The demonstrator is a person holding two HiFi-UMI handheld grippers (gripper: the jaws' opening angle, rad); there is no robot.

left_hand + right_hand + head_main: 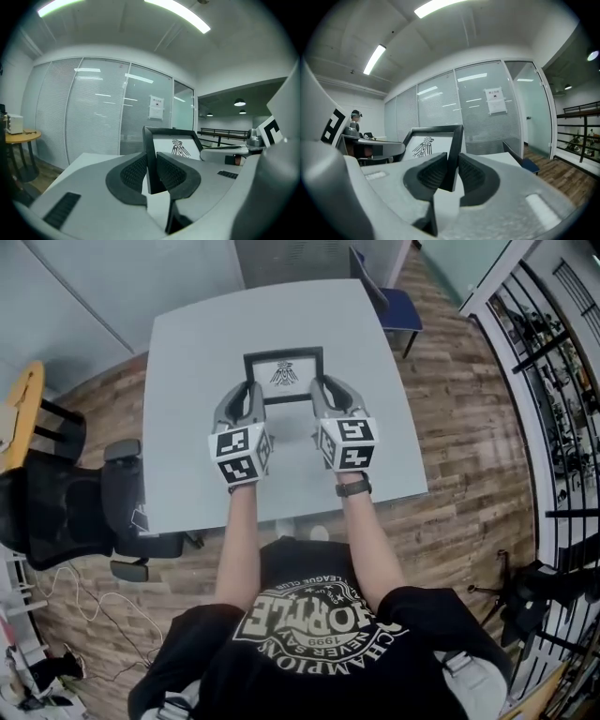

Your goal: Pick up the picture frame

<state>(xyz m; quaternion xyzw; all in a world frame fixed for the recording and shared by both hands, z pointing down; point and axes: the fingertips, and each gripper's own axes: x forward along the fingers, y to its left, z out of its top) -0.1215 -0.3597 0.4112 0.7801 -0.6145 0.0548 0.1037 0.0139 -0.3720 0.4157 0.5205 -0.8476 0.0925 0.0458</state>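
Observation:
A black picture frame (283, 374) with a bird emblem on white hangs above the grey table (187, 427), held between both grippers. My left gripper (251, 397) is shut on the frame's left side. In the left gripper view its pads press the black edge (149, 159), and the picture (180, 146) faces right. My right gripper (323, 392) is shut on the frame's right side. The right gripper view shows the frame's edge (454, 150) pinched between the dark pads (473, 174), with the emblem (423, 145) to the left.
A blue chair (398, 307) stands at the table's far right corner. At the left are a black office chair (66, 512) and a round wooden table (19, 413). A black railing (553, 352) runs along the right. Glass walls with blinds (93, 112) lie ahead.

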